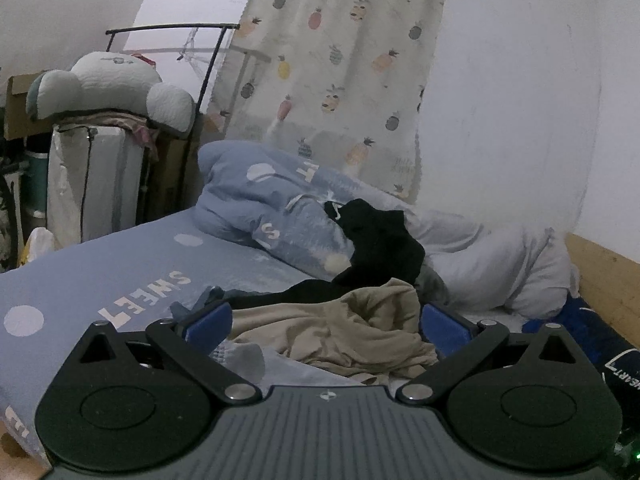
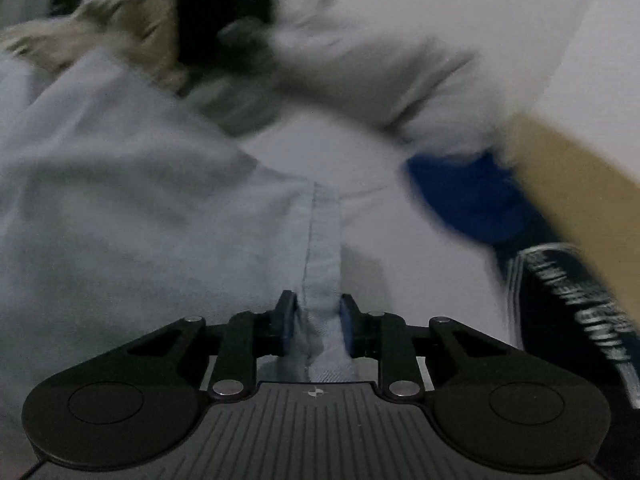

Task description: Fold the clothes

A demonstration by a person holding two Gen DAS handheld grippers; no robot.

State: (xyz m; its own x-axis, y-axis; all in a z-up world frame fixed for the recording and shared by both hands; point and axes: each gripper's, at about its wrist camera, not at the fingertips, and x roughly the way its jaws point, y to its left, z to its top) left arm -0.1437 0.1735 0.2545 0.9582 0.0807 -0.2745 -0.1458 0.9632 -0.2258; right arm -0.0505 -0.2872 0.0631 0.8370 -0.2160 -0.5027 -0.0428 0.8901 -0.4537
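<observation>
Pale blue garment [image 2: 160, 184] hem in right claw [image 2: 318, 322], bed [image 1: 80, 280] edge.

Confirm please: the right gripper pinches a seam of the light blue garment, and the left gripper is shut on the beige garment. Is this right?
Only the left part is wrong. The left gripper stands open, its pads apart either side of the beige garment, as the left wrist view shows. The right gripper does pinch the light blue garment.

A blue bed sheet [image 1: 100, 276] with white dots covers the bed. A bunched-up blue blanket [image 1: 264, 208] lies far back. A pineapple curtain [image 1: 340, 68] hangs behind it.
</observation>
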